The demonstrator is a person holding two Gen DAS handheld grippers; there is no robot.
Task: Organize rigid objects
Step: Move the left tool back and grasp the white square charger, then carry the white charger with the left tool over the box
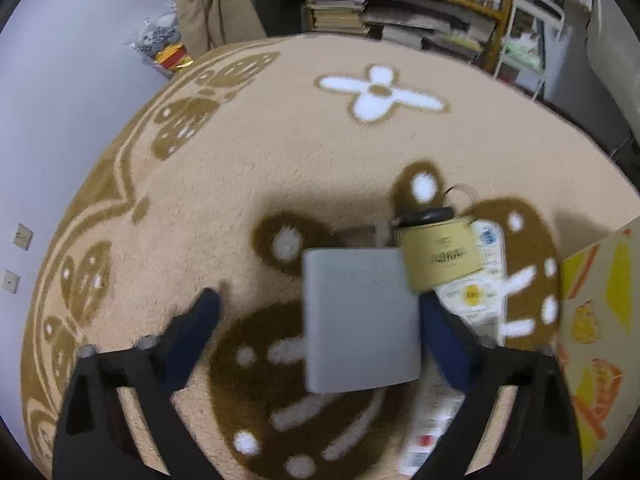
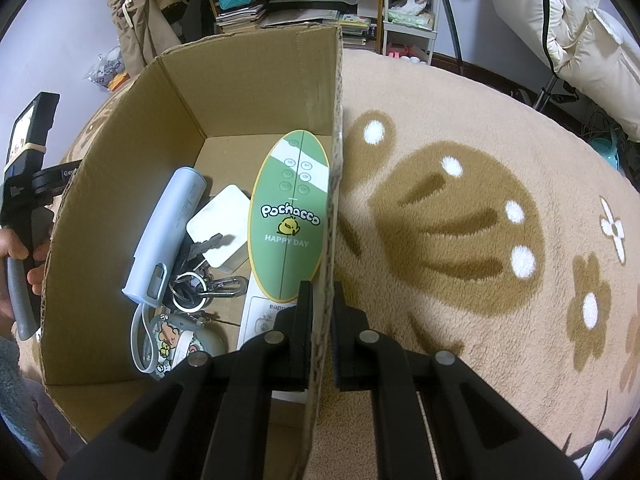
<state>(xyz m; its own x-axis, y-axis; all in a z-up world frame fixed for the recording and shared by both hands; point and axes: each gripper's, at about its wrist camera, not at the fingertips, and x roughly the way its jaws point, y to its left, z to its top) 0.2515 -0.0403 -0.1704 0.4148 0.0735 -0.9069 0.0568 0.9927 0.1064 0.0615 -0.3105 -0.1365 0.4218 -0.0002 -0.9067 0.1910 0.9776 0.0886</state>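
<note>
In the left wrist view my left gripper [image 1: 318,298] is open, its dark fingers spread wide over the rug. A flat grey box [image 1: 360,320] lies between them, close to the right finger [image 1: 442,332] and blurred. Beyond it stands a yellow jar [image 1: 438,256] with a black lid, on a white remote [image 1: 486,284]. In the right wrist view my right gripper [image 2: 322,286] is shut on the right wall of an open cardboard box [image 2: 336,128]. Inside the box lie a green oval Pochacco piece [image 2: 288,216], a pale blue tube [image 2: 168,232], a white charger [image 2: 220,228] and keys [image 2: 200,284].
A beige rug [image 2: 460,208] with brown and white patterns covers the floor. The cardboard box's printed outer side [image 1: 596,320] rises at the right of the left wrist view. A hand [image 2: 18,248] holds the other gripper left of the box. Shelves [image 1: 400,4] and a white rack [image 2: 412,8] stand at the back.
</note>
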